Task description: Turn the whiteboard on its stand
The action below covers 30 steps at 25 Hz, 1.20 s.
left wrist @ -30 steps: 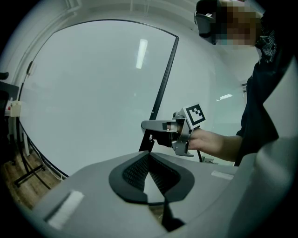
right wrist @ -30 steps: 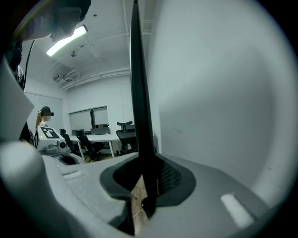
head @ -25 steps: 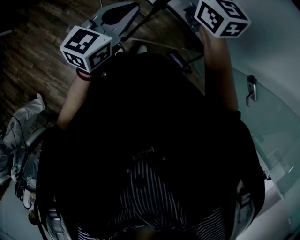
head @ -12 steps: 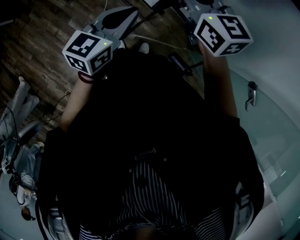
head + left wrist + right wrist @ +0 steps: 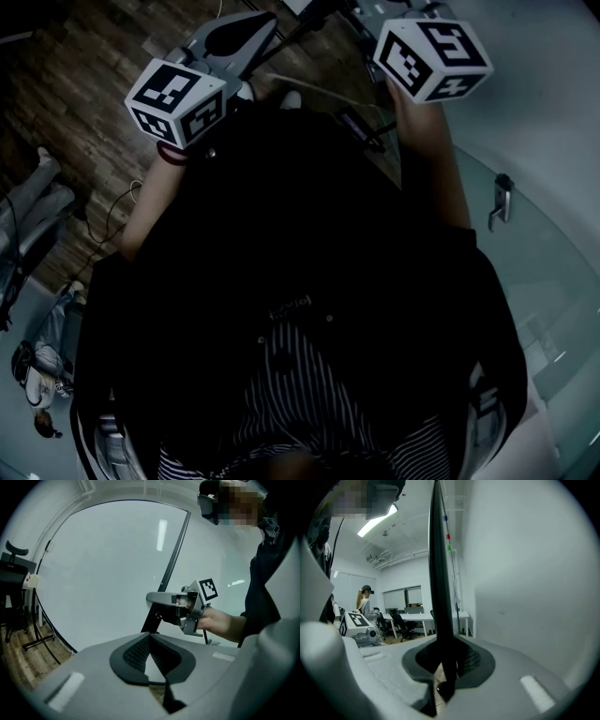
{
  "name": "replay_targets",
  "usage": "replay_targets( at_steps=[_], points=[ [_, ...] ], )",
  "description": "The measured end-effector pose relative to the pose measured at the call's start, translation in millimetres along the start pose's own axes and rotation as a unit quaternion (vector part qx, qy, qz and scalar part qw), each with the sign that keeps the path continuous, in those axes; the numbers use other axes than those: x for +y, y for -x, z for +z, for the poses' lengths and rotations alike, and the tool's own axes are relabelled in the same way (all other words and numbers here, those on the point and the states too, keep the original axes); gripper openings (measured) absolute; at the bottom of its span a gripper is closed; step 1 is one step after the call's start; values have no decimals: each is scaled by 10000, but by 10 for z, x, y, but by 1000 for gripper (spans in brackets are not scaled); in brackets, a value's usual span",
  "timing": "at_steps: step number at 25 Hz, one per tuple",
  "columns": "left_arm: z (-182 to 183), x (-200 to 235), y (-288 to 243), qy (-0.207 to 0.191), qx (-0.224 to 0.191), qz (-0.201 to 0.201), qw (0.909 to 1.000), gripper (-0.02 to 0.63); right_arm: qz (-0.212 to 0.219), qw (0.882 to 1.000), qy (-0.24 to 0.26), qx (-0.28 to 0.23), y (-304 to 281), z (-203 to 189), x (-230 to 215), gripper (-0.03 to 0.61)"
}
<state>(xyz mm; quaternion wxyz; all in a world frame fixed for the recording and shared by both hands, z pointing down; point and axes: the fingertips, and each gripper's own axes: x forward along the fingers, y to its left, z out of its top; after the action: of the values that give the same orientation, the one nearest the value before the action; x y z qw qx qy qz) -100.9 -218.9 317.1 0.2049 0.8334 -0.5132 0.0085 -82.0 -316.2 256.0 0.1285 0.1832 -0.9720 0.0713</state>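
Though narrow-jawed, left gripper (image 5: 149, 636) on whiteboard (image 5: 103, 573)

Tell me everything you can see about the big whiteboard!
The whiteboard is a big, smooth, pale panel, blank on the side that shows. A strip of light glints on it. A thin dark frame runs along its edge. The right gripper has that edge between its jaws, which have just been closing on it. Lower down, the same edge runs into the nearly closed jaws of the left gripper, which seem to pinch it too.
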Motion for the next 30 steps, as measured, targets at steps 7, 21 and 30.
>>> replay_targets(
  at_steps=[7,21,30],
  points=[
    [19,81,87,-36,-47,126,9999,-2,226,9996,140,-66,-401,79,300,63],
    [38,150,190,-31,-122,258,9996,-1,-52,10000,49,-44,-736,196,-161,57],
    [57,127,128,-27,-115,202,9997,-2,-418,9991,-14,-88,-486,222,-947,66]
  ],
)
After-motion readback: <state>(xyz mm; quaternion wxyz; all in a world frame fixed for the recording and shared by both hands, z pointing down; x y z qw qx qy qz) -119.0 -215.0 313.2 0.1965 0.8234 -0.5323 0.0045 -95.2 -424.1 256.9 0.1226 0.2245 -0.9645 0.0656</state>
